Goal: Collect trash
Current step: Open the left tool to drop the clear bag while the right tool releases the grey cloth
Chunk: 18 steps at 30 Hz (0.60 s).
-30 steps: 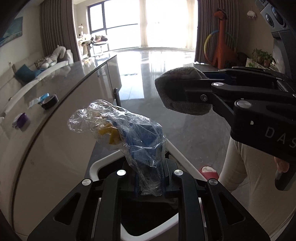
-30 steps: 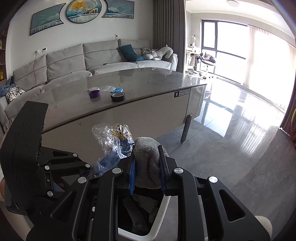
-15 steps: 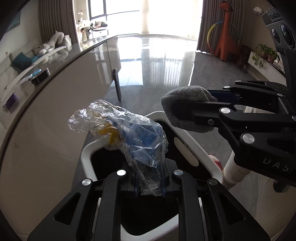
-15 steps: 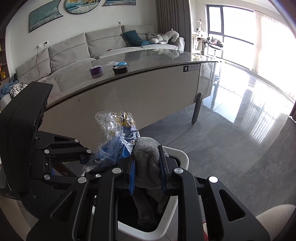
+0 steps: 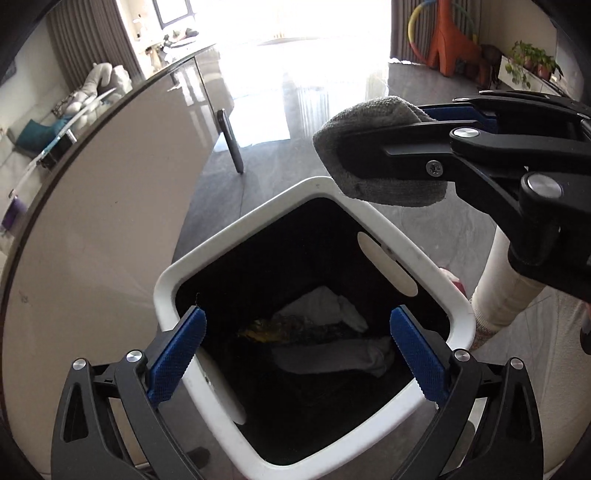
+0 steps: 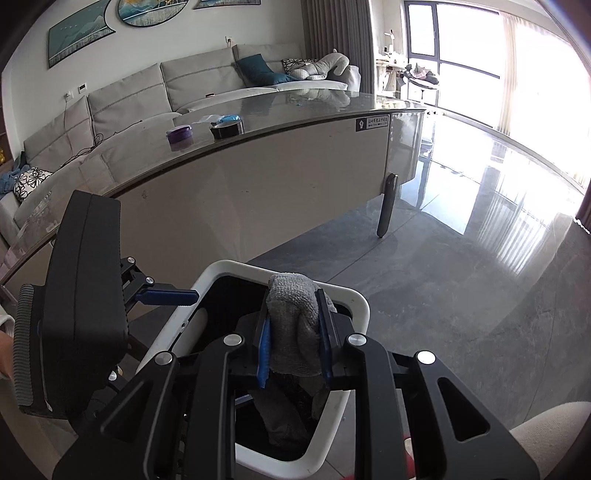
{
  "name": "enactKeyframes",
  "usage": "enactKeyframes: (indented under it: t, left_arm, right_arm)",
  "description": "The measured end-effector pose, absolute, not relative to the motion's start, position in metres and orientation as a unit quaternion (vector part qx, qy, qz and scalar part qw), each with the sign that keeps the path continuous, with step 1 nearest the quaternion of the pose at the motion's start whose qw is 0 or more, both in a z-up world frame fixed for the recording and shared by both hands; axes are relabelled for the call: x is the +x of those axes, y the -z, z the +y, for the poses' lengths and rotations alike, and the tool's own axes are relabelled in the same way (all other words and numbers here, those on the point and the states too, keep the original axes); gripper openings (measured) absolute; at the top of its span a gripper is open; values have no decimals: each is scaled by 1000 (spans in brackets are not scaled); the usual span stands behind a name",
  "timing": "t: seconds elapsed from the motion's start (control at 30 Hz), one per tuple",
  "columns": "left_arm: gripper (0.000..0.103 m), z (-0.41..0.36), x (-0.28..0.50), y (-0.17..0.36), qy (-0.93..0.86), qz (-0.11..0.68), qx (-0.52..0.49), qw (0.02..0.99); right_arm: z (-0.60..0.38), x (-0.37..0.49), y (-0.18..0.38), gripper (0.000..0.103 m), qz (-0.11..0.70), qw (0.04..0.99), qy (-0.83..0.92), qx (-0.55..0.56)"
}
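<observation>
A long grey-topped table (image 6: 258, 173) stands on a glossy tiled floor (image 6: 461, 266), carrying a purple container (image 6: 180, 134) and a black tape roll (image 6: 227, 129) near its far edge, with a grey sofa (image 6: 155, 92) behind and an orange giraffe toy (image 5: 448, 40) by the curtains.

A home living room: a long grey sofa (image 6: 155, 92) with cushions and a soft toy (image 6: 328, 62), framed pictures (image 6: 79, 31) on the wall, tall curtained windows (image 6: 461, 55), a glossy tiled floor (image 6: 461, 266), an orange toy giraffe (image 5: 448, 46), potted plants (image 5: 532, 62) and a low stone-topped worktop (image 6: 258, 122).
</observation>
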<state>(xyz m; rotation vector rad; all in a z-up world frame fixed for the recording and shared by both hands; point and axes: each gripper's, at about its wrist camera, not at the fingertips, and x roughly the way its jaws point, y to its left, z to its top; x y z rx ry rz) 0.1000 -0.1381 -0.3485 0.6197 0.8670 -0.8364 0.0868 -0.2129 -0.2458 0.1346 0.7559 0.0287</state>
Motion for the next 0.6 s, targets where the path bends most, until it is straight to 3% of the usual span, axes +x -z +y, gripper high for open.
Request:
enactKeyframes:
  t: [0.6]
  left_arm:
    - [98, -81, 132, 308, 308, 363, 220, 852]
  right_arm:
    - [-195, 108, 253, 24, 378, 923, -42, 59]
